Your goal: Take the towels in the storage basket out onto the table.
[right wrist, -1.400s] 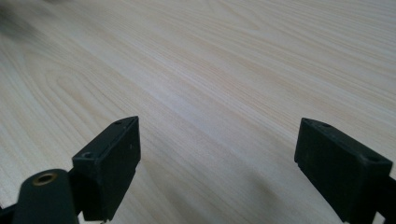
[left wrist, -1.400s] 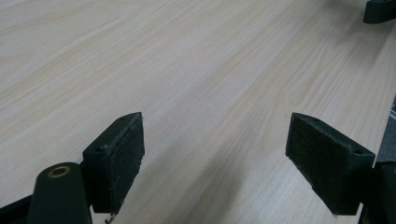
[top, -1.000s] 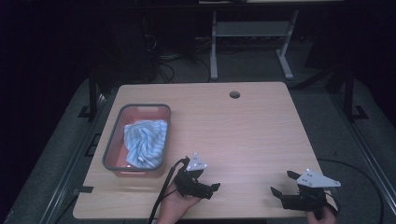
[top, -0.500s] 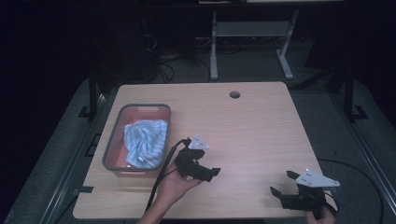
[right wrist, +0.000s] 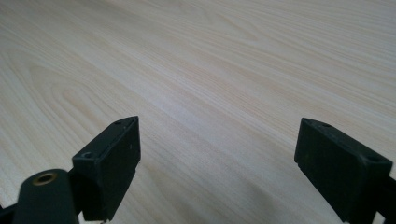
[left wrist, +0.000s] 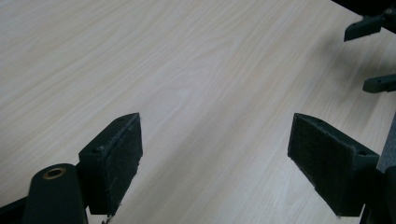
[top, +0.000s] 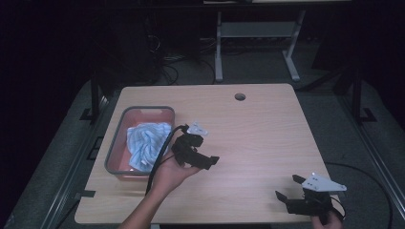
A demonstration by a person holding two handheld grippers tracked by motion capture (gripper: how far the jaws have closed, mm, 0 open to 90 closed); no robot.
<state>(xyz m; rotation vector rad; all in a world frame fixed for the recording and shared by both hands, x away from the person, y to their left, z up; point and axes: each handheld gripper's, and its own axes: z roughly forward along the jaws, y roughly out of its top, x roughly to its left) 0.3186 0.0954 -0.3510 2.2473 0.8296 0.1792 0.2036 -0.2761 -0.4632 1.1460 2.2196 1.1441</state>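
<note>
The left tool (top: pixel 203 155) is hanging over the pale wooden bench (top: pixel 267 138), just beside the grey-rimmed pink plastic tub (top: pixel 119 136). Its jaws are standing wide open and are holding nothing. In the left gripper view the two black pads (left wrist: pixel 114 161) are showing only bare wood between them.

The crumpled blue and white striped cloth (top: pixel 145 143) is lying inside the tub, filling most of it. It looks like the thing the left tool is going for.

The right tool (top: pixel 298 198) is sitting low near the front edge of the bench, well apart from the tub. Its jaws are wide open too, with nothing in them.

To do this step well, the left tool probably needs to turn toward the tub and come down from above, not from the side, so it is not bumping the rim. It should be aiming for a high fold of the cloth, where there is something to pinch. The jaws should be staying wide until a fold is sitting between the pads. The trailing black cable (top: pixel 160 152) is lying across the tub's near rim, so it could snag the cloth.
</note>
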